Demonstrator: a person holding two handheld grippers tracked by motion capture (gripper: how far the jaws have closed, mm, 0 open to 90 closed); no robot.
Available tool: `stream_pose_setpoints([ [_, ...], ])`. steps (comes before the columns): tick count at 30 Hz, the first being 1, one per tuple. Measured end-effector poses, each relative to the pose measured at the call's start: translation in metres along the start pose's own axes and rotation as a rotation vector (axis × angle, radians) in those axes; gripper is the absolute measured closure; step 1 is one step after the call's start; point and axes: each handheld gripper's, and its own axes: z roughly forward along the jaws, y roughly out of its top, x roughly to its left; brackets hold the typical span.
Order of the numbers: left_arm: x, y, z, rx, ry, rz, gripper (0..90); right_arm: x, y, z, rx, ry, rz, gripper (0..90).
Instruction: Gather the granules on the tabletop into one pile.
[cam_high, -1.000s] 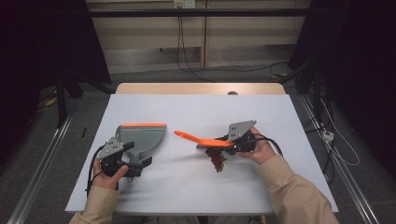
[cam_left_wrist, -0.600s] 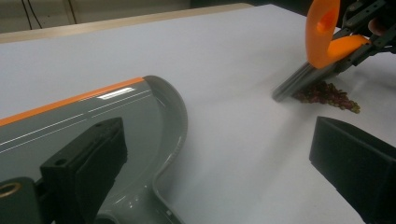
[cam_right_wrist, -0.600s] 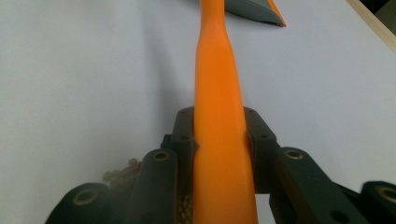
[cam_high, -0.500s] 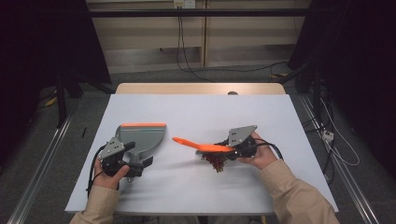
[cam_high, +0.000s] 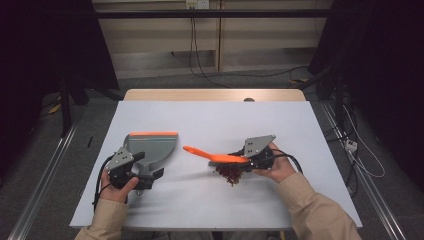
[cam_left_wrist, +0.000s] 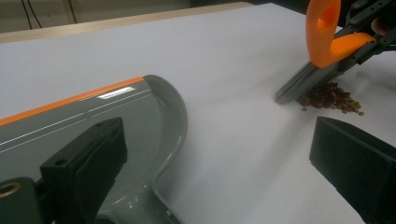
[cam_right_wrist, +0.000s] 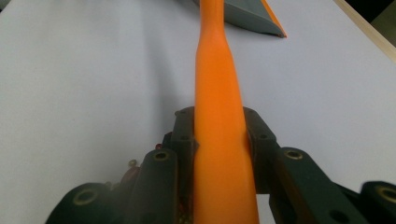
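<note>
A person works at a white table (cam_high: 210, 125) with a gripper in each hand. The right gripper (cam_high: 240, 159) pinches the orange handle of a small brush (cam_high: 212, 155); in the right gripper view its black jaws press on both sides of that handle (cam_right_wrist: 219, 140), which runs away from the camera towards the far dustpan. In the high view the handle points left, across the middle of the table, and its free end lies between the two grippers. The grey bristles (cam_left_wrist: 303, 81) point down to the table and meet the left edge of a small heap of dark red and greenish crumbs (cam_left_wrist: 331, 98). This heap (cam_high: 229, 174) lies on the near right part of the table, just below the right gripper and touching the brush.

The left gripper (cam_high: 145, 170) is at the near left, at the handle end of a grey dustpan (cam_high: 152, 147) with an orange lip (cam_high: 152, 134). The pan lies flat on the table, its lip on the far side. In the left gripper view the pan (cam_left_wrist: 93, 126) lies by the left jaw, while the right jaw stands well apart over bare table; the jaws look spread, but whether they clamp the pan's handle cannot be told. Dustpan and crumbs are well apart, with bare table between them. The person's hands (cam_high: 120, 187) and tan sleeves (cam_high: 310, 210) enter from the near edge.
</note>
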Motion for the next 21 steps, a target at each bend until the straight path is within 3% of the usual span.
stream_pose_setpoints([
  [9,0.0,0.0,0.0,-0.003,-0.003,-0.001,4.0,-0.003,0.006,-0.005,-0.055,-0.027,0.047,71.0],
  [14,0.0,0.0,0.0,-0.004,-0.003,-0.002,4.0,0.0,0.01,-0.01,-0.056,-0.046,0.078,71.0],
  [18,-0.001,0.0,0.0,-0.004,-0.008,-0.003,4.0,0.002,0.013,-0.014,-0.074,-0.078,0.154,71.0],
  [21,-0.002,0.001,0.0,-0.004,-0.01,0.0,4.0,0.009,0.018,-0.015,-0.108,-0.072,0.22,71.0],
])
